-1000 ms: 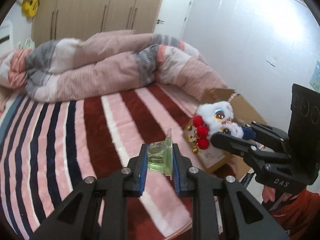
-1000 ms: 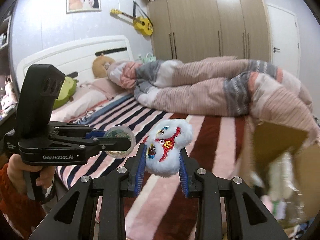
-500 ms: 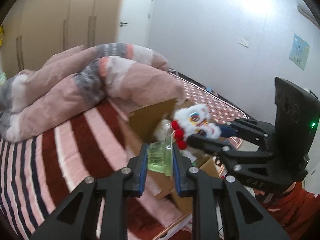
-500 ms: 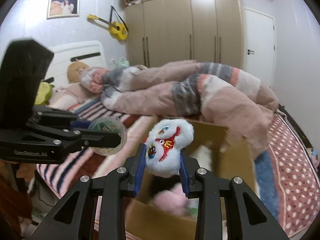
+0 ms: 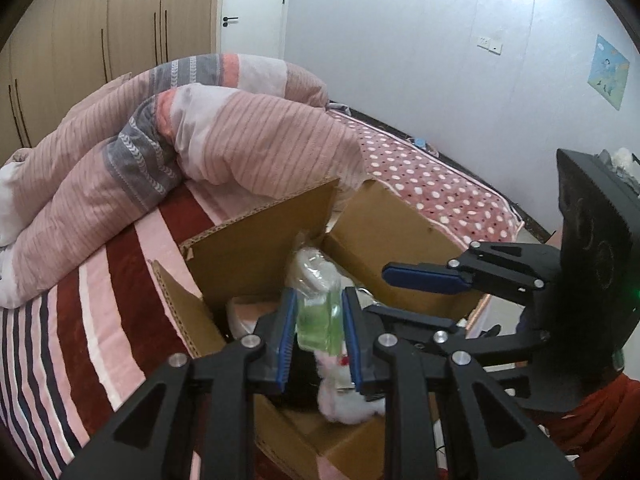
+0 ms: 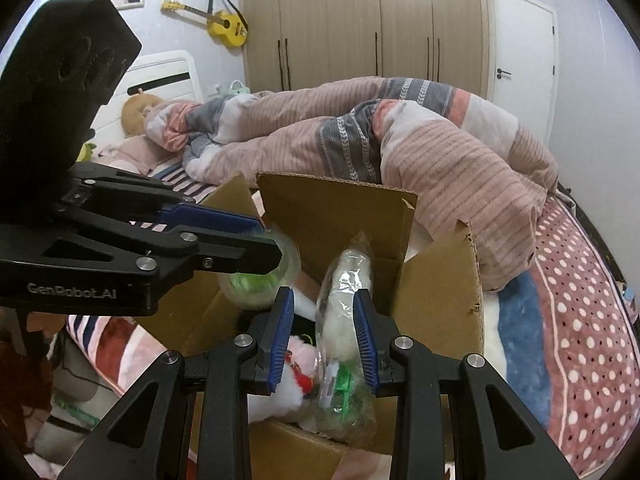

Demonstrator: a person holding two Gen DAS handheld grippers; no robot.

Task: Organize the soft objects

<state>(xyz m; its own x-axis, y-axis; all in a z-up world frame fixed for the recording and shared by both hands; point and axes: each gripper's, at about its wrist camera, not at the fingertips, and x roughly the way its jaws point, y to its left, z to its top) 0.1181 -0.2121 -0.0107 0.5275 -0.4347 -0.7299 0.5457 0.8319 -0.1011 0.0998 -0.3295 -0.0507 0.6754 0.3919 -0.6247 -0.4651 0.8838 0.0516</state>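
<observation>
An open cardboard box (image 5: 256, 256) (image 6: 336, 216) stands on the bed, holding several soft toys. My left gripper (image 5: 319, 330) is shut on a clear green soft object (image 5: 318, 322) above the box; it also shows in the right wrist view (image 6: 260, 280). My right gripper (image 6: 323, 340) is open and empty over the box; it also shows in the left wrist view (image 5: 404, 296). The white fluffy lion toy (image 5: 346, 396) (image 6: 280, 392) lies in the box below it. A bagged white plush (image 6: 344, 304) stands in the box between the right fingers.
A rumpled pink and grey striped duvet (image 5: 160, 148) (image 6: 400, 144) lies behind the box. The striped bedspread (image 5: 80, 320) is to the left, a polka-dot blanket (image 6: 580, 320) to the right. Wardrobes and a door stand at the back.
Both grippers have swung over the box. My right gripper has opened and the white lion toy has dropped into the box. The left still holds the green object.
</observation>
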